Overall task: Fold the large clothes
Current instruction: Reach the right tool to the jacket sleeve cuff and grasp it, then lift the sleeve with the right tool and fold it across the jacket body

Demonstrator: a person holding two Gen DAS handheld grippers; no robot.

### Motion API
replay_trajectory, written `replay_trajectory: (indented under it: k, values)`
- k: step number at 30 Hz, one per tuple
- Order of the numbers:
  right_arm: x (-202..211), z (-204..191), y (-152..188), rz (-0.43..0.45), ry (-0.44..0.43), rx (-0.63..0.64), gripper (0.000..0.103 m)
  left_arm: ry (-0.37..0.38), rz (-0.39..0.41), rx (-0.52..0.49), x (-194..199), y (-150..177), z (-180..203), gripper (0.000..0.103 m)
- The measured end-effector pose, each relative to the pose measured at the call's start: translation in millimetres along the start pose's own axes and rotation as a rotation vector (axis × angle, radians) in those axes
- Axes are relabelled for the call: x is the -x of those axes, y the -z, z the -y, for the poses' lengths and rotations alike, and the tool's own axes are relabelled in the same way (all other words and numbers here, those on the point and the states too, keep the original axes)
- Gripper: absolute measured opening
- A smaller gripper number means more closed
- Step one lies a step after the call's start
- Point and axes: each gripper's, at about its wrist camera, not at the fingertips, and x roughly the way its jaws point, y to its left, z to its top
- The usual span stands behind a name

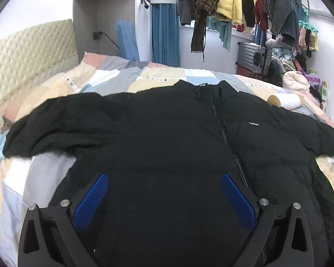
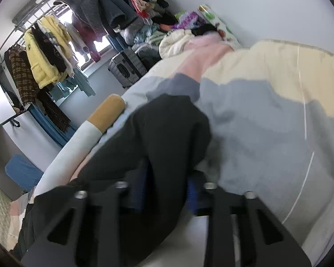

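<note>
On bed: right claw (image 2: 167, 191) pinching black jacket (image 1: 167, 133) sleeve (left claw (image 1: 164, 200) spread above hem).

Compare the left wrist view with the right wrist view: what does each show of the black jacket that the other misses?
Only the left wrist view shows the black jacket spread whole on the bed, zipper up the front, with the left claw open above its lower front. Only the right wrist view shows the right claw closed on a sleeve end, though blurred. Both show the jacket, the patchwork bedding, the cigarette-shaped pillow and the hanging clothes rack.
</note>
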Motion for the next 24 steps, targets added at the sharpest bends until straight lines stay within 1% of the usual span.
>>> replay_trajectory:
  k: [3, 7, 8, 12, 14, 17, 21, 24]
  values:
    - [14, -11, -9, 0.02, 0.005, 0.025, 0.008, 0.006, 0.023, 0.004, 8, -2, -1, 0.103]
    - [49, -32, -40, 0.064, 0.001, 0.051, 0.005, 0.016, 0.04, 0.033, 27, -5, -10, 0.103]
    - [61, -38, -49, 0.077, -0.005, 0.058, 0.004, 0.007, 0.048, 0.031, 32, -5, -11, 0.103]
    - [102, -68, -77, 0.115, -0.012, 0.116, 0.004, -0.023, 0.087, -0.011, 53, -5, -11, 0.103]
    - [123, -90, -87, 0.132, -0.014, 0.156, 0.003, -0.046, 0.1, -0.031, 61, -2, -10, 0.103]
    - [150, -124, -97, 0.16, -0.03, 0.196, 0.003, -0.032, 0.101, -0.044, 71, 2, -15, 0.103]
    - [187, -175, -103, 0.196, -0.057, 0.25, 0.003, -0.014, 0.098, -0.025, 79, 5, -28, 0.103]
    - [216, -221, -102, 0.227, -0.093, 0.305, 0.003, -0.006, 0.09, -0.005, 86, 9, -42, 0.103]
